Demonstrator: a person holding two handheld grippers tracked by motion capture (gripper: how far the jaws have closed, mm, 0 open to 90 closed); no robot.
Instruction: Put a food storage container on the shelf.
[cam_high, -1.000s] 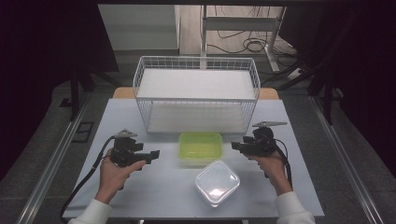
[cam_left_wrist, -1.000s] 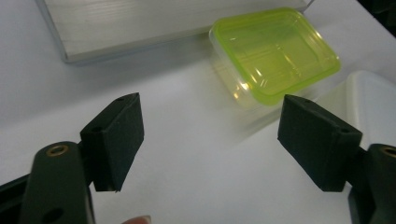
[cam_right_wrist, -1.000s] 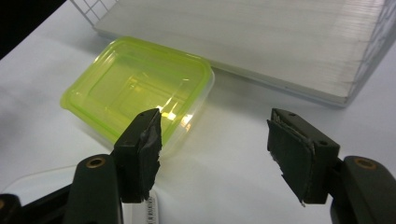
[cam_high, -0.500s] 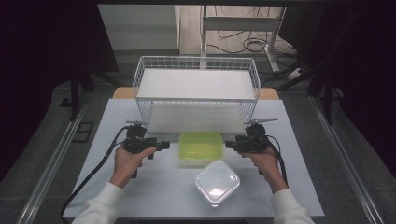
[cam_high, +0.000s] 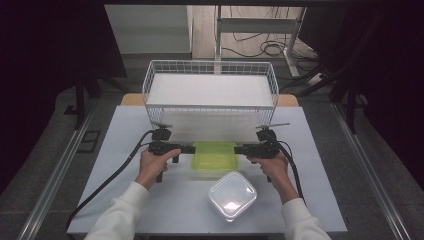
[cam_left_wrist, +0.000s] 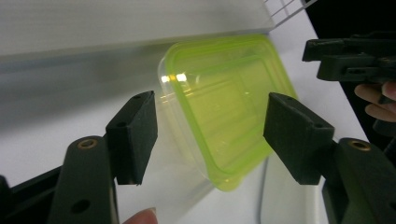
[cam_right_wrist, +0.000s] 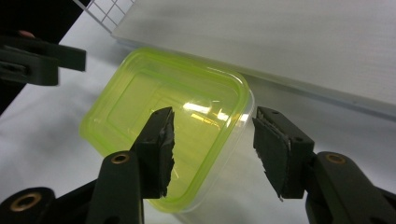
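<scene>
While I watched from above, the rectangular green-lidded clear plastic container sat on the pale grey surface, just in front of the white wire basket. My left claw and right claw flanked its two ends, both spread wide with nothing between the jaws. A square clear plastic box lay nearer me, beside my right hand.

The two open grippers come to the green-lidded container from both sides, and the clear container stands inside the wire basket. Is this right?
Not quite. The clear container stands on the table, nearer the person than the green-lidded container, outside the wire basket, as the high view shows. The rest holds.
</scene>
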